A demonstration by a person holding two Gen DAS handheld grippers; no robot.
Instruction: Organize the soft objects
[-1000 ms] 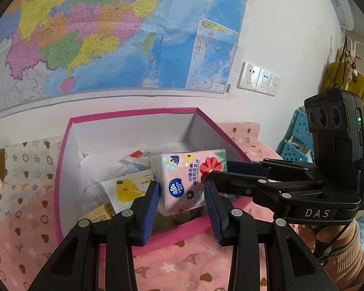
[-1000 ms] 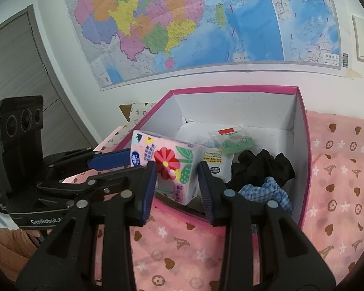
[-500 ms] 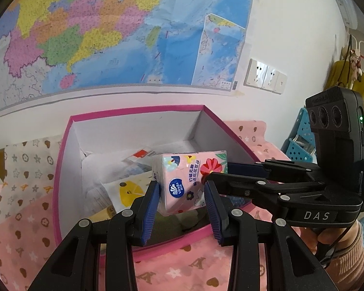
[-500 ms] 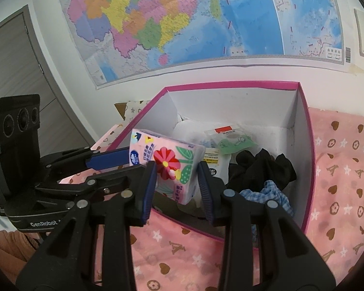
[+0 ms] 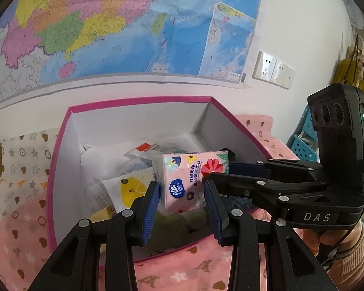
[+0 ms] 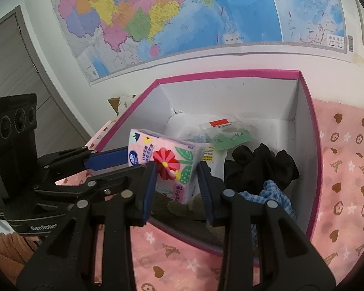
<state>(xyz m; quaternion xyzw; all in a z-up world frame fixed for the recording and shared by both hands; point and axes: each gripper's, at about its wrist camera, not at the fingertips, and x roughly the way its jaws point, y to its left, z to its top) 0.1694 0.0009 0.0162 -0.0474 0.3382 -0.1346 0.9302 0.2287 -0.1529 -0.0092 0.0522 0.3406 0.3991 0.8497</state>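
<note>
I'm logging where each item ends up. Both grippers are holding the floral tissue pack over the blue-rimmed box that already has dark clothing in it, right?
Not quite: the box has a pink rim, not blue, as the right wrist view shows. Otherwise yes: the left gripper and right gripper both clamp the floral tissue pack over it, with the dark clothing inside.

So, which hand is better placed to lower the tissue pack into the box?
Right, probably: both the left gripper and right gripper clamp the tissue pack above the pink box, but the right holds the end farther inside.
</note>
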